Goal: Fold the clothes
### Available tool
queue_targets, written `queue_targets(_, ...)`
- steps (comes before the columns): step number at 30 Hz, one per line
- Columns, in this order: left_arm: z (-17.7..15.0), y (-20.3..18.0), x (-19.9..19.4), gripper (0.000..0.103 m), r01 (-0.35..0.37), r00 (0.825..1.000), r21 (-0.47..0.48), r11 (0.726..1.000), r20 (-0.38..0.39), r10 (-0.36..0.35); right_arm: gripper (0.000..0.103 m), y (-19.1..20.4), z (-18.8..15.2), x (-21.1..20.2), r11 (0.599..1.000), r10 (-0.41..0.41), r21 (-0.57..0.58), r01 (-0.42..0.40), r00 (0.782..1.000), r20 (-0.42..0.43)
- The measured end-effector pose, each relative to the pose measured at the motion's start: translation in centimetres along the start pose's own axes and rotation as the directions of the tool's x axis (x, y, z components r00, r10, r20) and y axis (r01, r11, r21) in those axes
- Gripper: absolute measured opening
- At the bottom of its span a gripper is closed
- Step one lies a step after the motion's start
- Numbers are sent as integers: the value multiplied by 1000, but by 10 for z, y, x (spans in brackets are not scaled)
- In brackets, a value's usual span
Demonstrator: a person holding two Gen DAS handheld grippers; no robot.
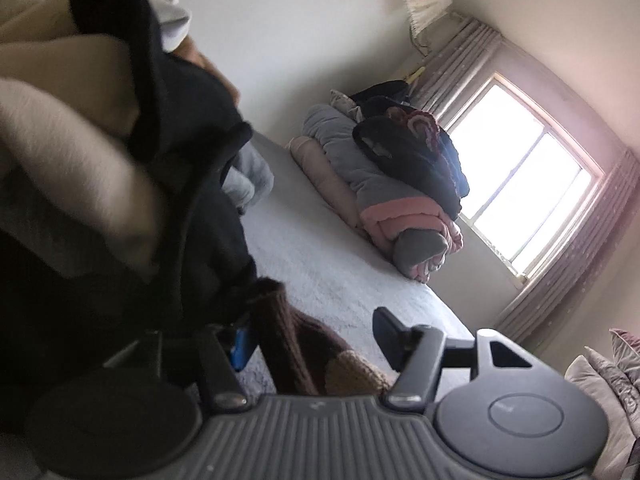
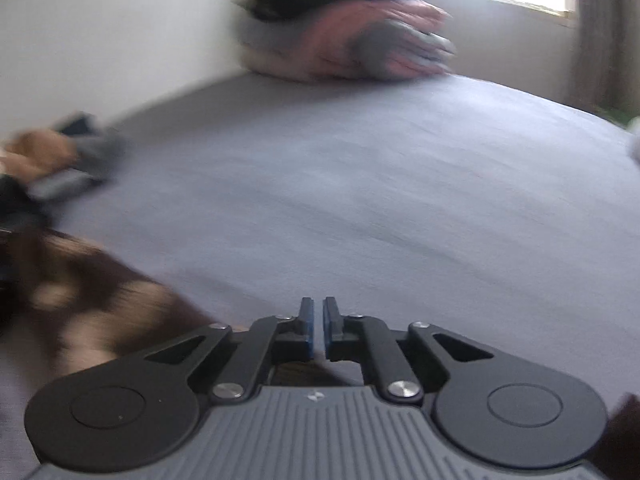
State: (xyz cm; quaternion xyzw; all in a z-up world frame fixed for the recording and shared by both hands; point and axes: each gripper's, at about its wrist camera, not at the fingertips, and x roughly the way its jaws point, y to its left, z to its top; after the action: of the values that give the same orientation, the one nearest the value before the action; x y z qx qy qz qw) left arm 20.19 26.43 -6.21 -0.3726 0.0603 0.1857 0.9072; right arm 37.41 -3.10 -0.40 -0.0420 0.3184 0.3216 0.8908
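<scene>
On the bed: grey-blue bed sheet [image 2: 360, 184] spread wide and mostly bare, with the clothes gathered at its edges.
Progress: early going by the look of it; no neatly folded garment shows in either view, so nearly all the folding seems left.
Far pile: heap of bedding and clothes [image 1: 384, 184] bundled against the wall by the window [image 1: 520, 184], untouched and well apart from both tools.
Near pile: black garment [image 1: 192, 128] and beige garment [image 1: 68, 152] hang loose and crumpled at the left of the left wrist view.
Item in play: brown knit garment [image 1: 288, 340] lies rumpled on the sheet.
Left gripper [image 1: 316, 340]: jaws spread, pads off the cloth, the brown knit rising between them but not pinched.
Right gripper [image 2: 319, 328]: jaws pressed nearly together with only a thin slit between the blue pads; nothing seen clamped there, and the brown knit sits blurred just off to their left.
Next call: my guess, the knit needs laying flat first.
</scene>
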Motion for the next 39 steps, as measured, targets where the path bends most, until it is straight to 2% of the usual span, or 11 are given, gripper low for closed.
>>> queue_targets(2, 0, 0, 0, 62, 1, 1000, 2, 1000, 6, -1, 50, 17, 6, -3, 991, 132, -16, -131, 991, 21)
queue_targets(4, -1, -1, 1, 62, -2, 1000, 8, 1000, 8, 2, 54, 38, 13, 0, 973, 222, -65, -220, 975, 23)
queue_targets(6, -1, -1, 1, 62, -3, 1000, 9, 1000, 6, 3, 54, 58, 19, 6, 952, 278, -128, -276, 960, -2)
queue_targets(13, -3, 0, -1, 62, -4, 1000, 16, 1000, 7, 4, 52, 94, 17, 50, 930, 237, -262, -259, 965, -115)
queue_targets(16, -5, -2, -1, 62, -5, 1000, 30, 1000, 5, 5, 11, 97, 11, 57, 927, 246, -258, -272, 961, -128)
queue_targets(18, -5, -5, -3, 62, 2, 1000, 40, 999, 9, -2, 0, 94, 12, 55, 928, 261, -248, -279, 960, -103)
queue_targets(22, -6, -7, -5, 62, 5, 1000, 55, 998, 12, -6, 0, 81, 20, 60, 954, 239, -175, -244, 970, -45)
queue_targets(27, -5, -3, -1, 62, 5, 1000, 27, 1000, -18, -4, 0, 49, 21, 96, 995, 75, -66, -80, 995, -71)
queue_targets(33, -5, 1, 2, 59, 8, 999, 9, 1000, -41, -8, 1, 39, 20, 90, 996, 81, 27, -80, 996, -27)
queue_targets(37, -5, 7, 3, 53, 12, 999, -18, 1000, -50, -12, 20, 34, 20, 59, 995, 74, 61, -74, 997, 11)
queue_targets(39, -6, 9, 5, 41, 18, 998, -29, 999, -62, -19, 29, 34, 19, 34, 996, 69, 49, -70, 997, 28)
